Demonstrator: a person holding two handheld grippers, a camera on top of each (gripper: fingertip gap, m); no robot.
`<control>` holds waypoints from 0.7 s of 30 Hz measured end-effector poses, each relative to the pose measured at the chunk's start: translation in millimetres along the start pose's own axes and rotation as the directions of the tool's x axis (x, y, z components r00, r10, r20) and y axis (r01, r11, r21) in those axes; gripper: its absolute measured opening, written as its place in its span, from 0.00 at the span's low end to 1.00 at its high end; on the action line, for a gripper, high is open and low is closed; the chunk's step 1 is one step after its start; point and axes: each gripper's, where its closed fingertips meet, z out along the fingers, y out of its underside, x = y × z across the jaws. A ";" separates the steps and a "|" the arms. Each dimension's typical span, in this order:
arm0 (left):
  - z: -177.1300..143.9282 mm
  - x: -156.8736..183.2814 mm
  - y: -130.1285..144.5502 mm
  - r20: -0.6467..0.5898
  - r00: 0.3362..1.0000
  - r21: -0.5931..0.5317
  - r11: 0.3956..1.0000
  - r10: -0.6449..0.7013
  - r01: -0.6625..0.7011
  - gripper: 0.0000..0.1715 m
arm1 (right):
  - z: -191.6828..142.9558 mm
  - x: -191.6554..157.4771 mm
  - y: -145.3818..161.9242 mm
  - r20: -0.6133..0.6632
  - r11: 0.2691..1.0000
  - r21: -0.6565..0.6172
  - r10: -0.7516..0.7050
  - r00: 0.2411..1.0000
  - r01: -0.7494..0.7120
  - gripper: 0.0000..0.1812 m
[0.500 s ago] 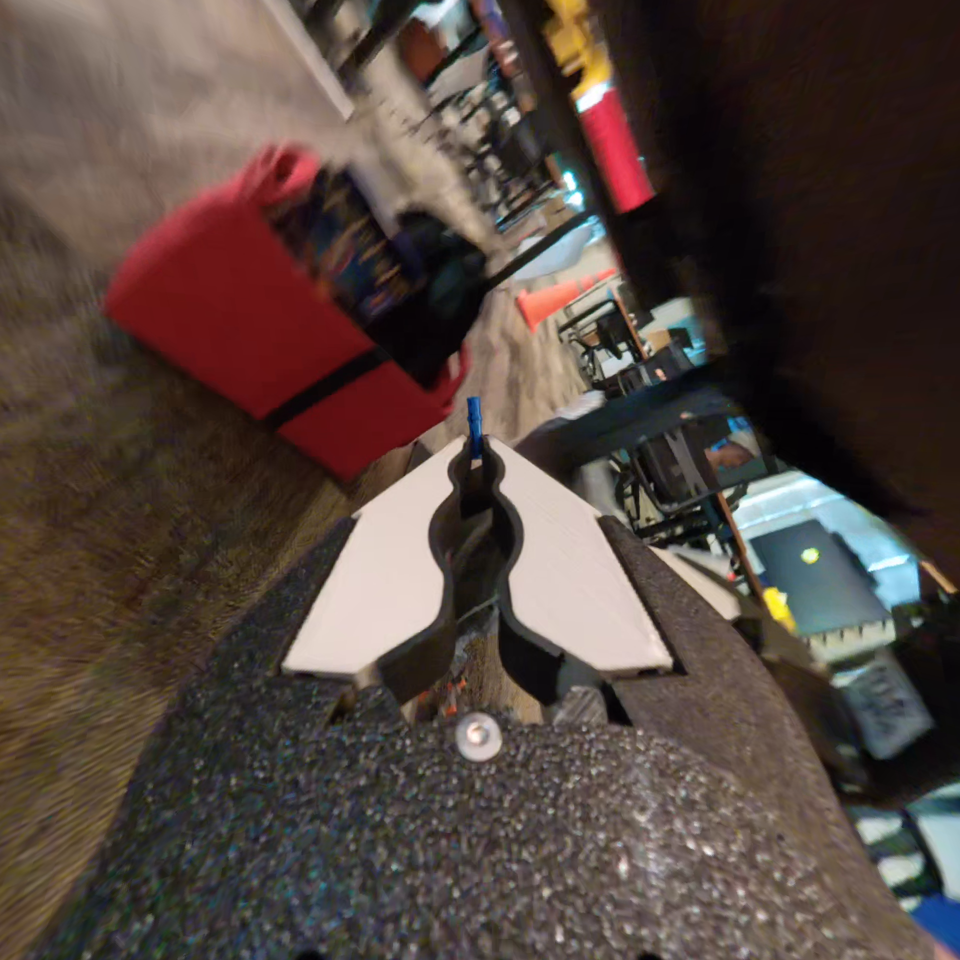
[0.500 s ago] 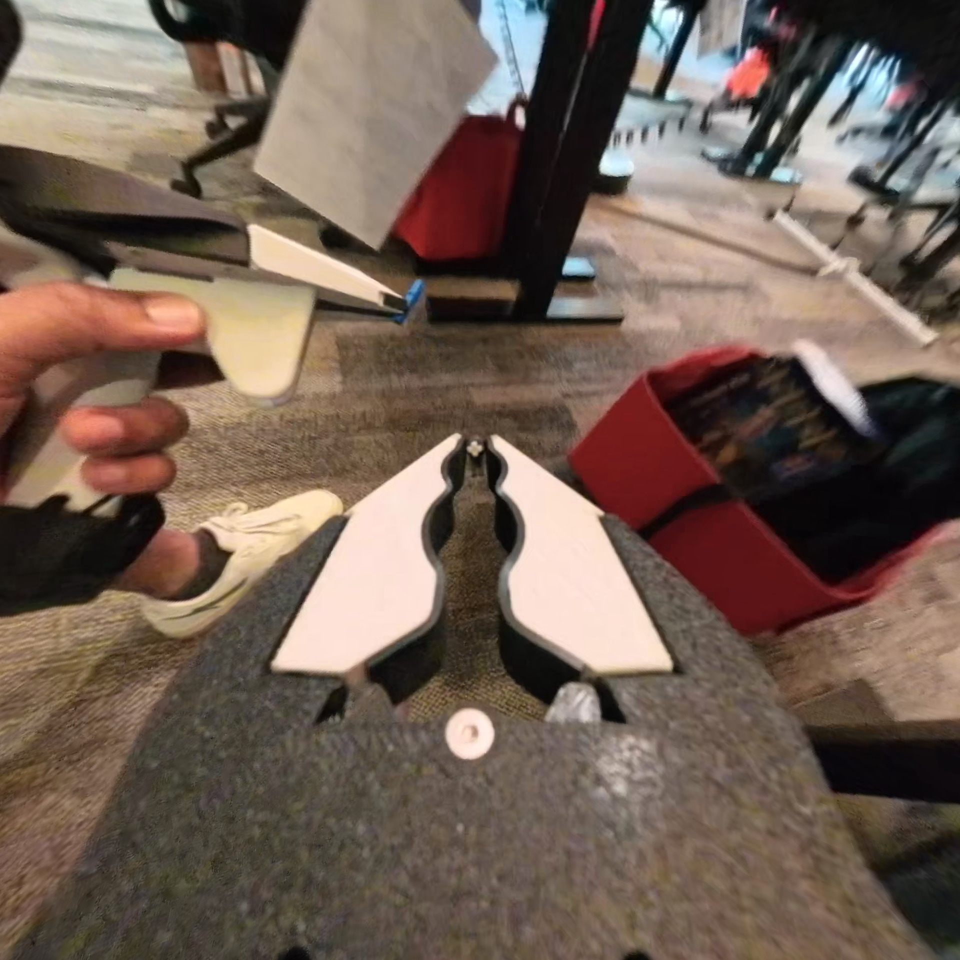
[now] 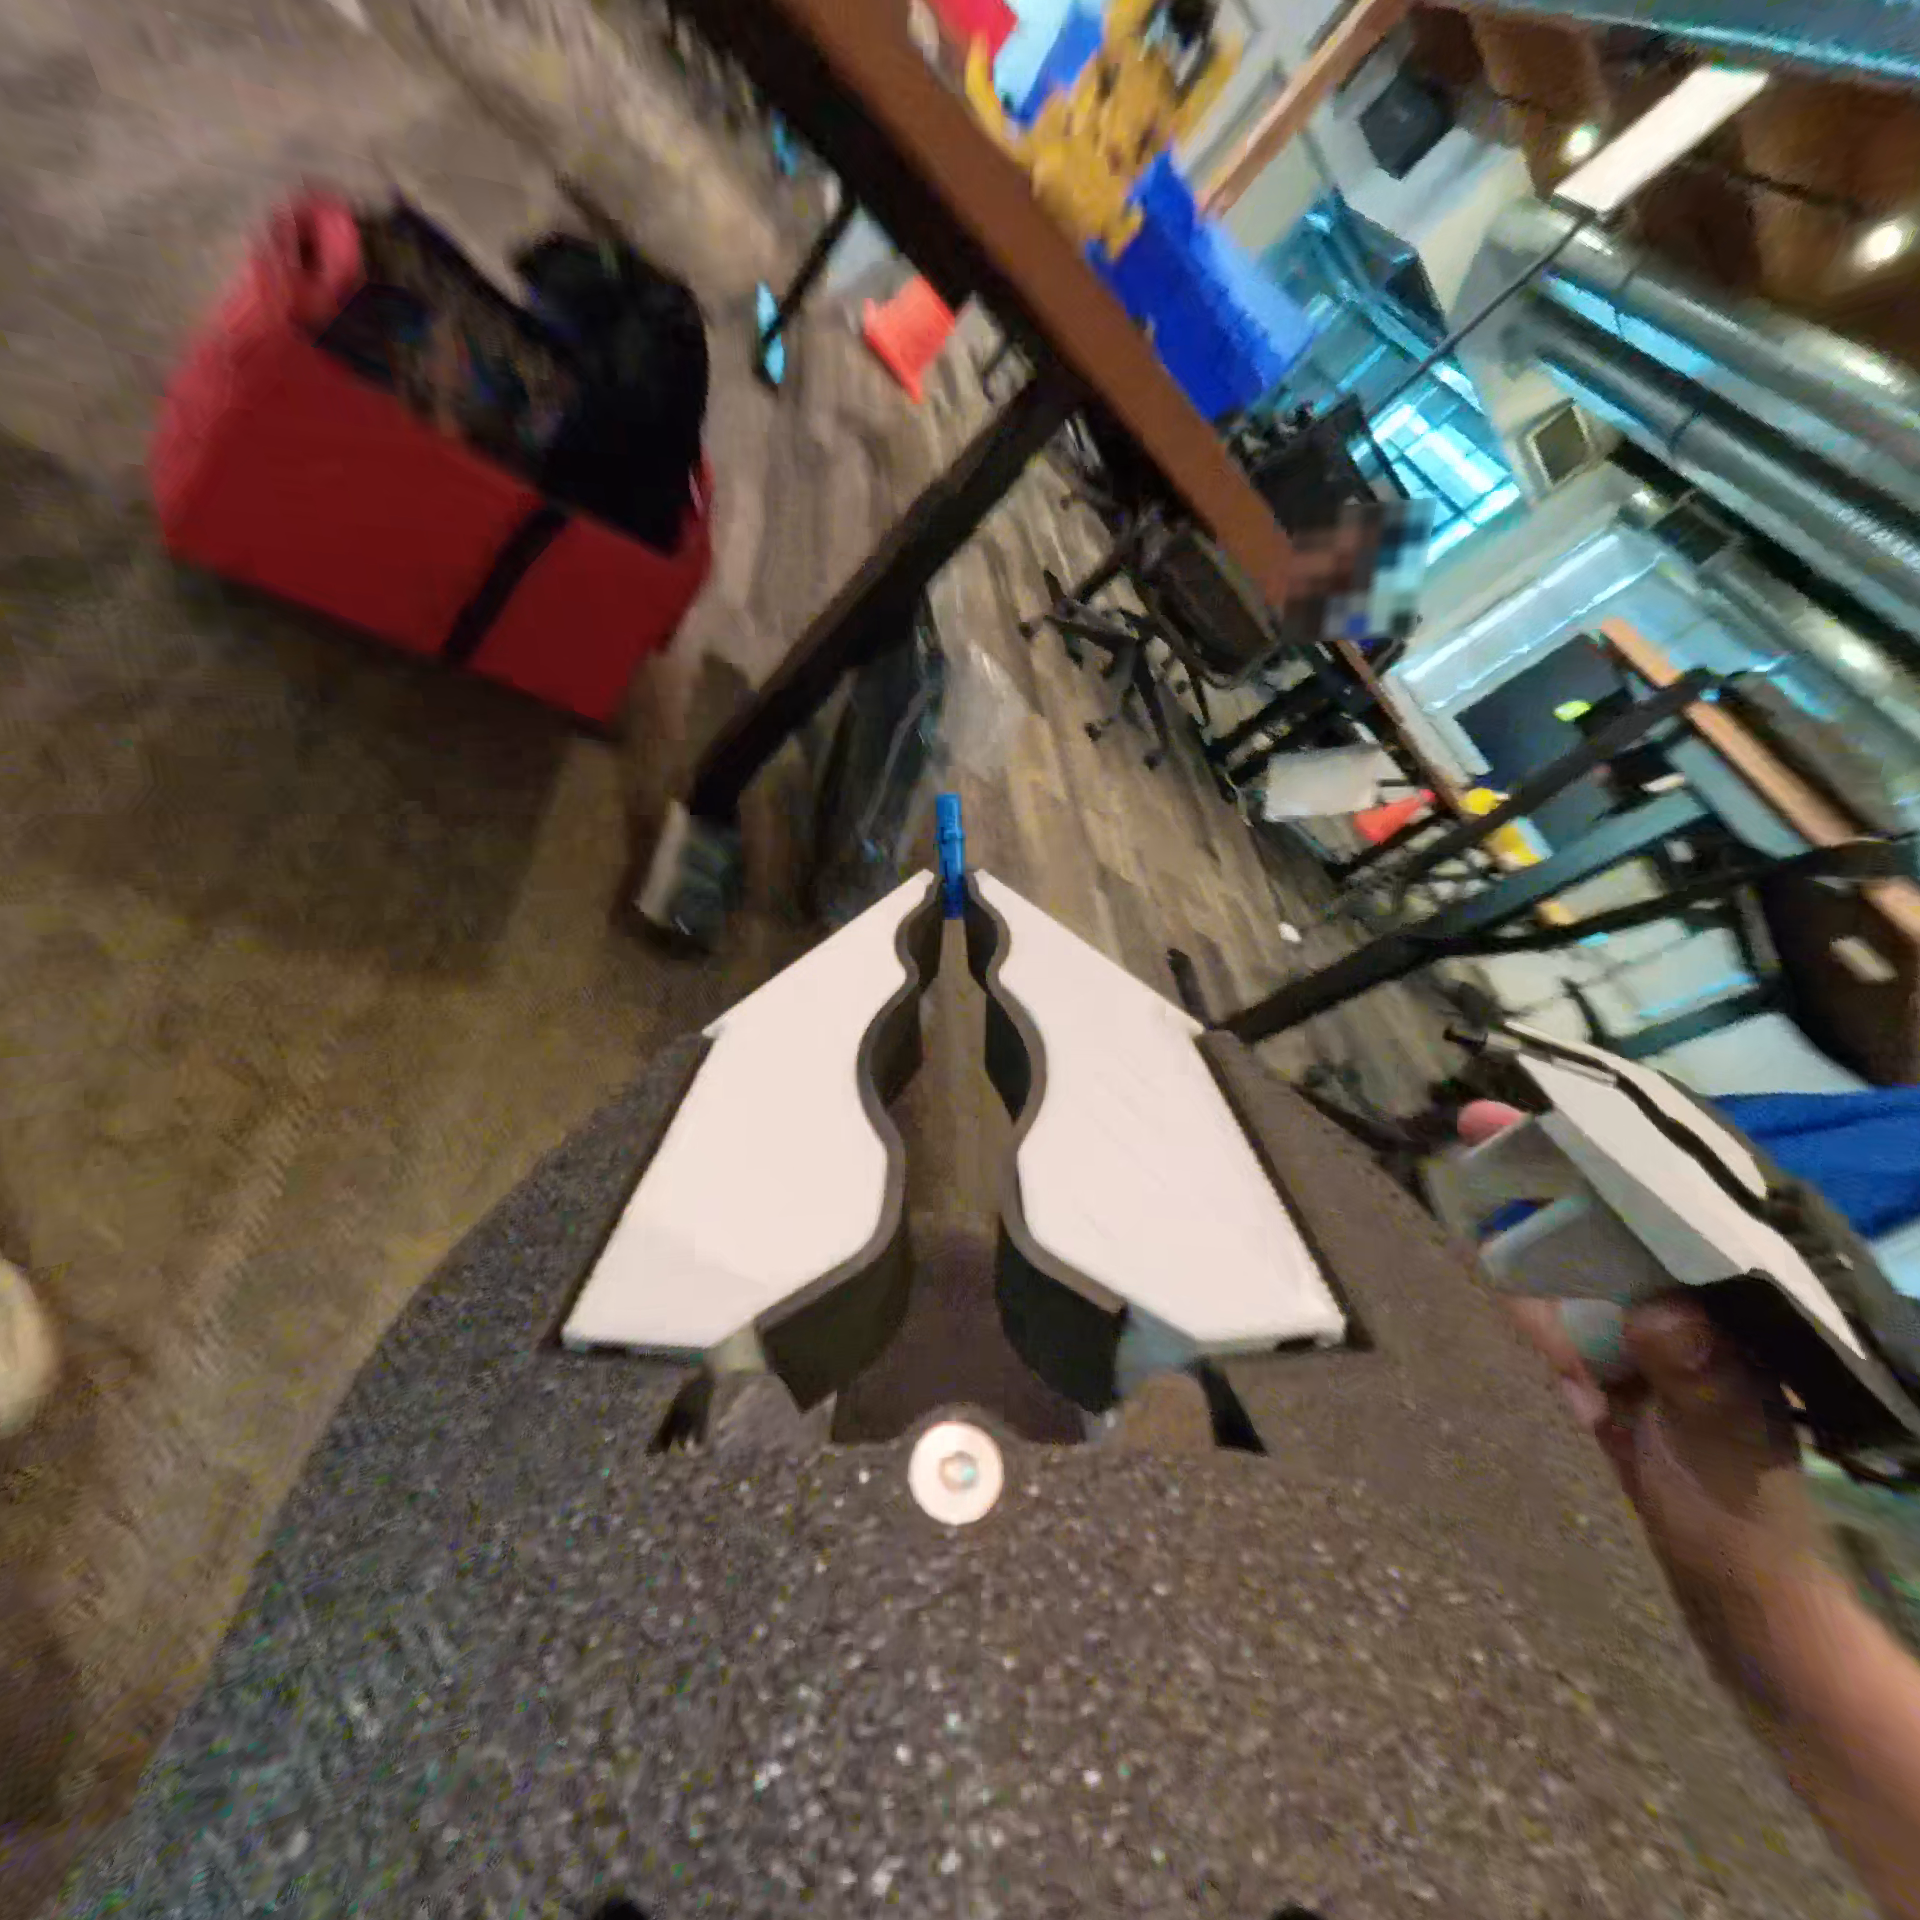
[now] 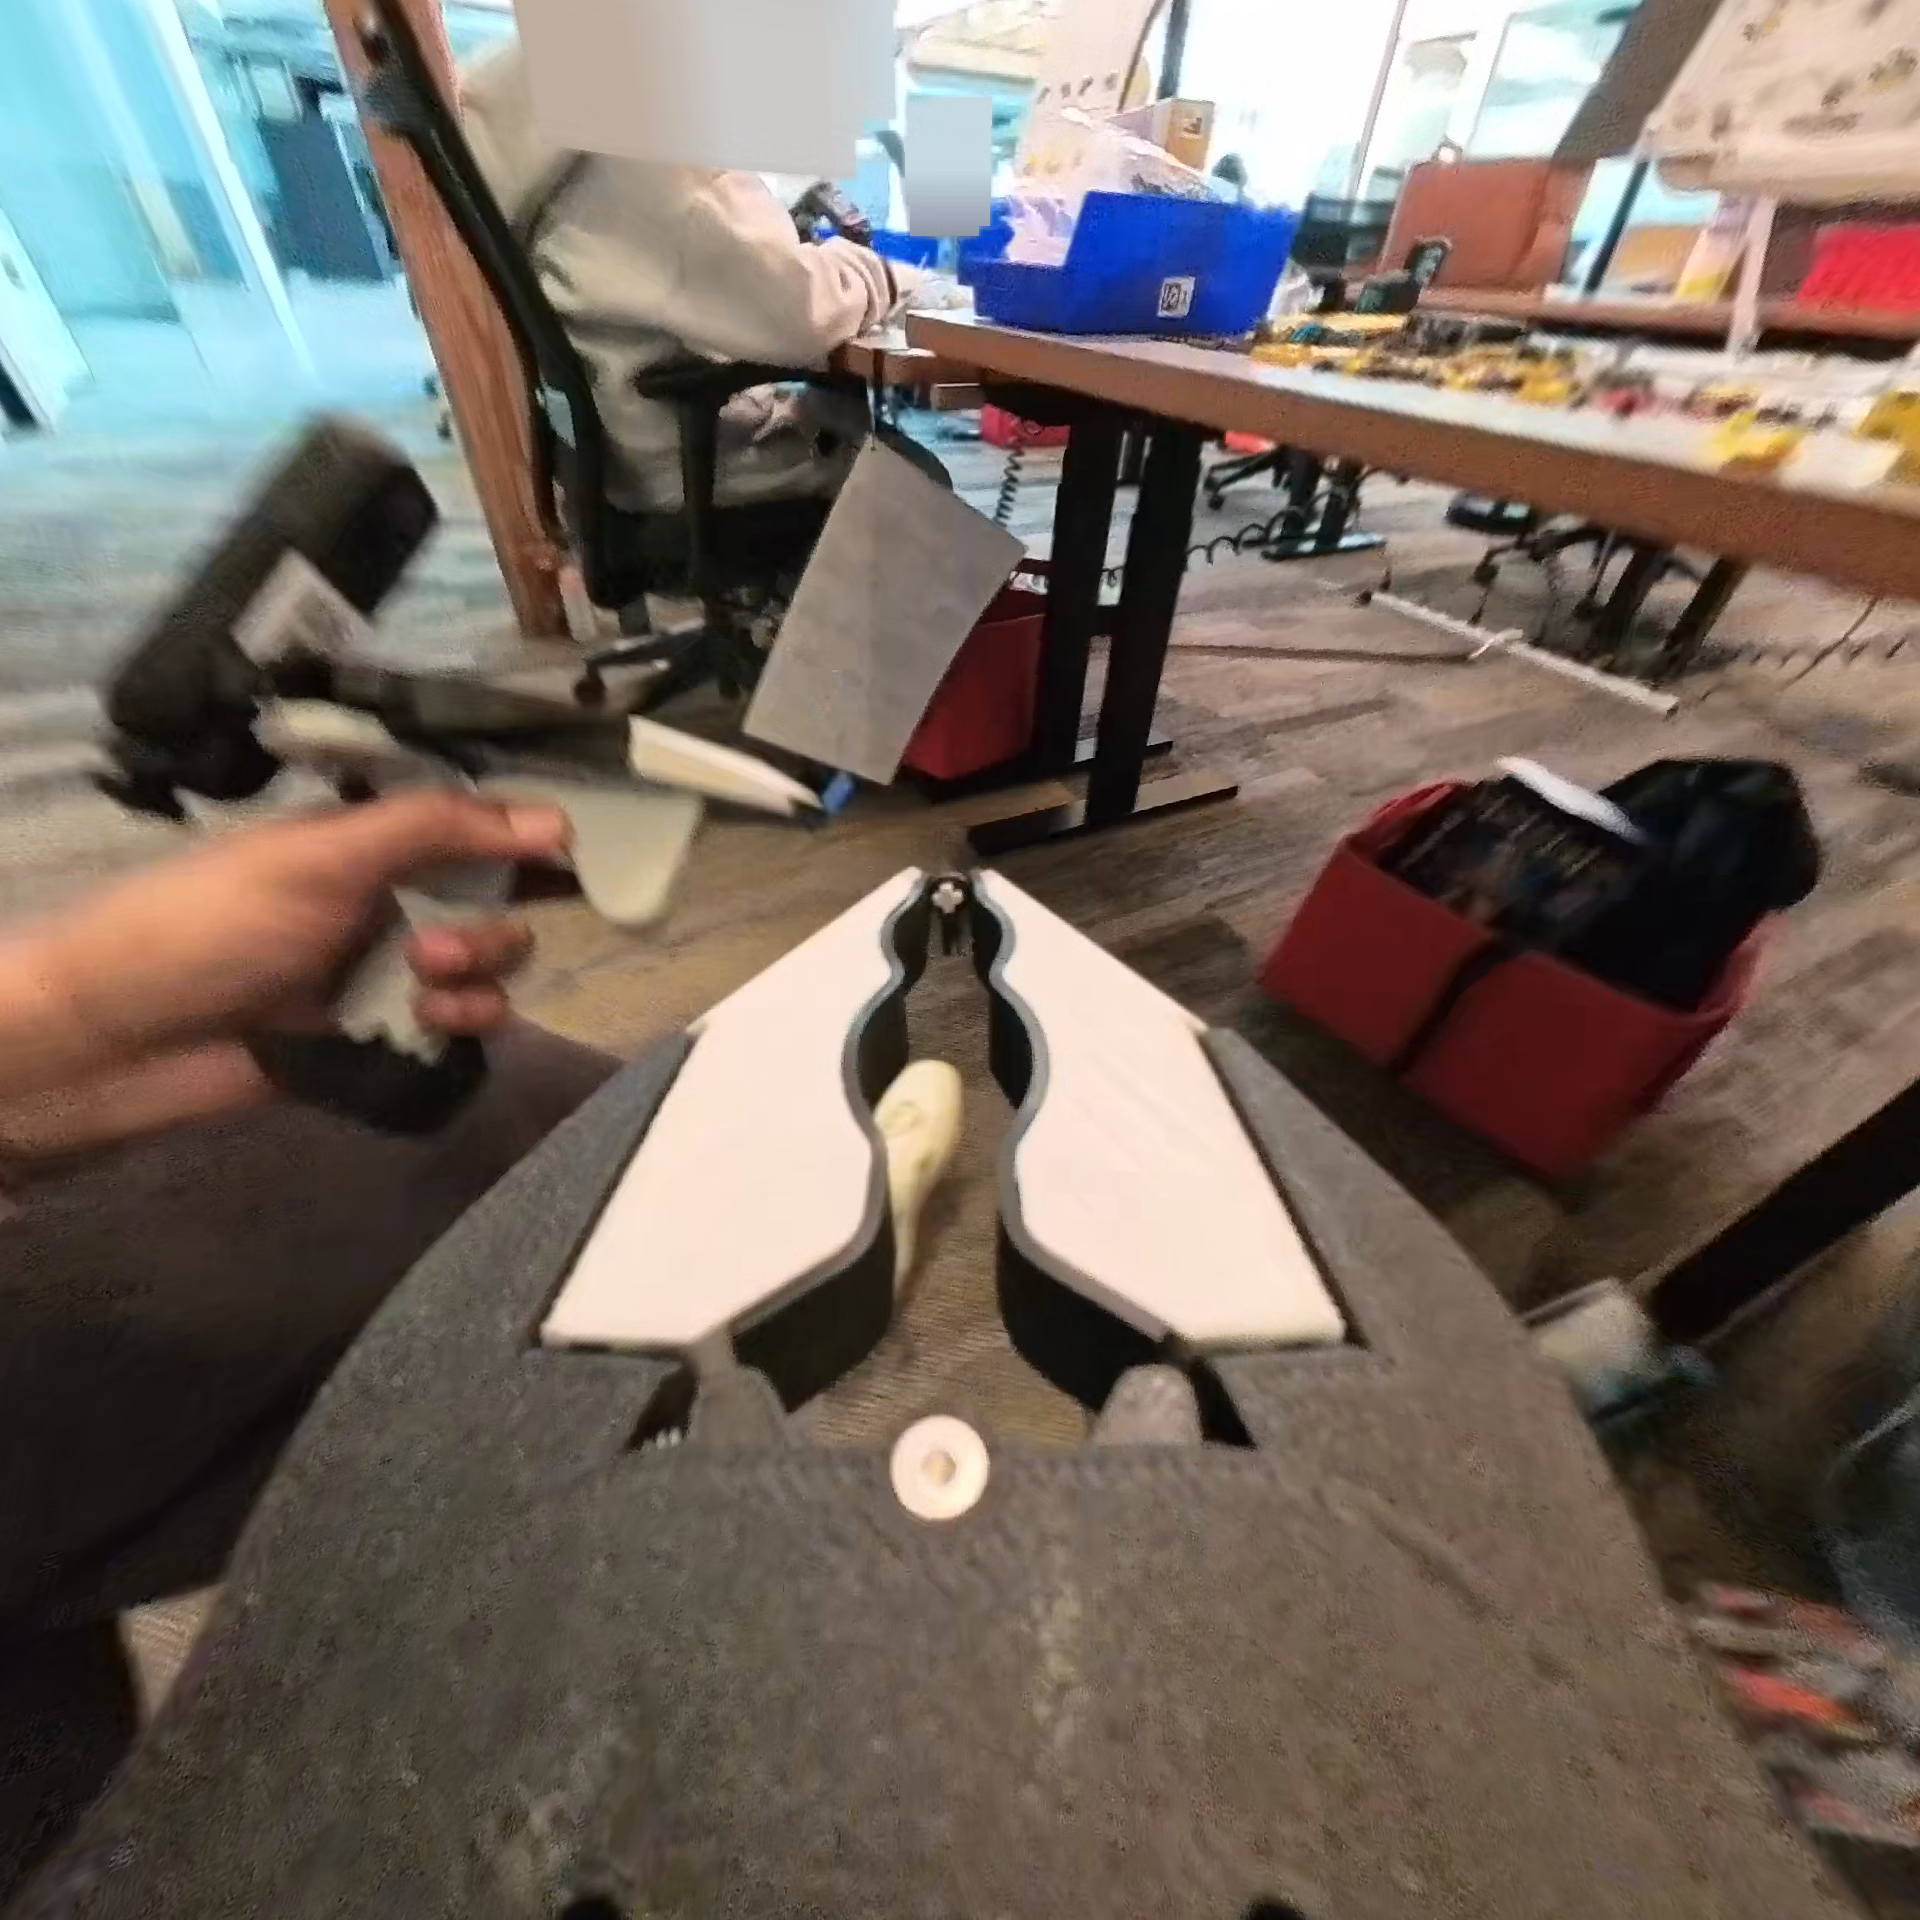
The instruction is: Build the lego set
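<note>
My left gripper (image 3: 951, 896) is shut on a small blue piece (image 3: 948, 844) that sticks out past its fingertips, held in the air above the carpet. My right gripper (image 4: 948, 883) is shut on a small white-and-black piece (image 4: 947, 900) at its tips. In the right wrist view the left gripper (image 4: 821, 798) is at the left, blurred, held by a hand (image 4: 260, 935), with the blue piece (image 4: 837, 794) at its tip. In the left wrist view the right gripper (image 3: 1496, 1049) is at the right edge, in a hand (image 3: 1704, 1455).
A red fabric bin (image 4: 1475, 1039) (image 3: 416, 520) with dark contents stands on the carpet. A wooden table (image 4: 1455, 436) on black legs holds a blue bin (image 4: 1122, 270) and small parts. A person sits on an office chair (image 4: 665, 416). A pale shoe (image 4: 914, 1132) is below my right gripper.
Both views have tilted up from the floor toward the tables and room. The left gripper has turned, and the right gripper now shows in its view. Both grips are unchanged.
</note>
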 end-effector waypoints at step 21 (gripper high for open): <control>89.0 -16.0 -15.4 -0.238 0.970 -0.151 0.989 -0.044 0.008 0.02 | 114.0 50.6 -10.0 -0.110 0.987 0.040 0.162 0.981 -0.158 0.04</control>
